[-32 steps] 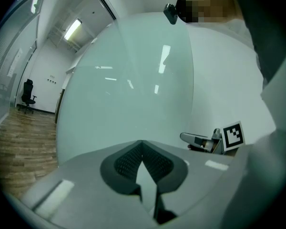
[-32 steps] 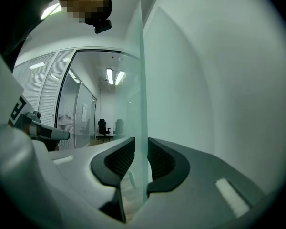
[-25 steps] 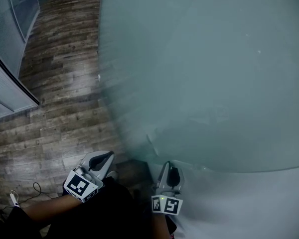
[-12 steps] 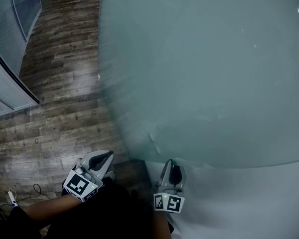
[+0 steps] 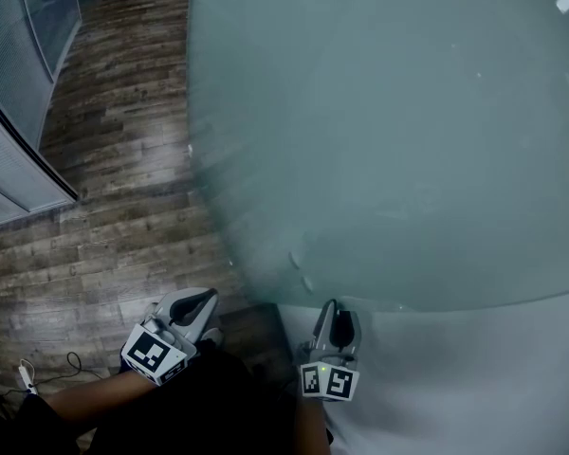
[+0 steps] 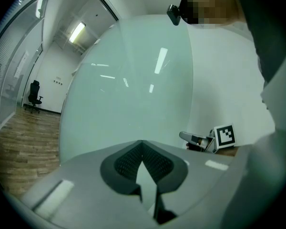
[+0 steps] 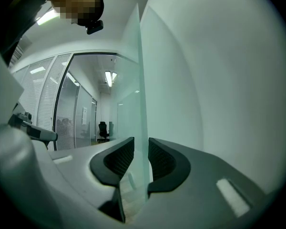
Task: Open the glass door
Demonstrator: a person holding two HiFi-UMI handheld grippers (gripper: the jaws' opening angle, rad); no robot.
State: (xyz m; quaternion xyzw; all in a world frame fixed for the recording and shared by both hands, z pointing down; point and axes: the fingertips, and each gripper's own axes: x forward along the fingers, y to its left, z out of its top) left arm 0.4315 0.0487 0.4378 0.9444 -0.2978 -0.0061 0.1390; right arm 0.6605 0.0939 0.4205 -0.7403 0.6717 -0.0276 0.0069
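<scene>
Left gripper: lowest and nearest in the head view. Its own view shows the fingers meeting at the tips with nothing between them.
Right gripper: set against the near edge of the glass door. Its own view shows the fingers drawn in narrow, one on each face of the pane, holding that edge.
Markings: each gripper carries a cube of black-and-white square patterns. The one on the right gripper faces the left gripper view. In the head view a small green light glows on that cube.
Glass door: frosted and pale green. It fills most of the head view, and its lower edge crosses above the right gripper.
Wall: plain white, just behind the door on the right side.
Floor: dark wood planks running away to the left of the door.
Only in the gripper views: a lit ceiling lamp, reflections of lamps on the door, and the thin edge of the pane seen end on.
Far end: a partition with blinds and a black office chair down the corridor.
</scene>
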